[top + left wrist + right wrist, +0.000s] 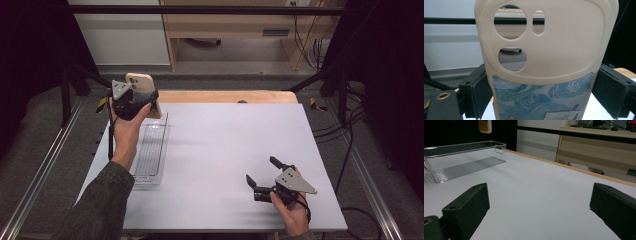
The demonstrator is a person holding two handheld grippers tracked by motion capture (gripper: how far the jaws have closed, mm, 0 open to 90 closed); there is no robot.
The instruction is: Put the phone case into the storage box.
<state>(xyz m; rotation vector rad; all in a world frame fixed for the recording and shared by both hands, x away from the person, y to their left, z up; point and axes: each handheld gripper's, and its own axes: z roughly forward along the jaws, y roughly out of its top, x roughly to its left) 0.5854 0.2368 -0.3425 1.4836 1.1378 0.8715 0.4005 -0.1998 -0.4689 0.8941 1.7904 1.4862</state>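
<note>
Half the phone case (544,65) is cut off below the left gripper's (544,95) fingers (476,92).

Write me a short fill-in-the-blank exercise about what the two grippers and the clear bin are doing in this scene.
1. The left gripper is shut on a cream ____ with round camera holes.
2. The phone case is held up above the far end of the clear ____, which sits at the table's left side.
3. The right gripper rests low over the table with its jaws ____ and nothing between them.
4. The inside of the bin is ____.

Missing words: phone case; bin; open; empty
</note>
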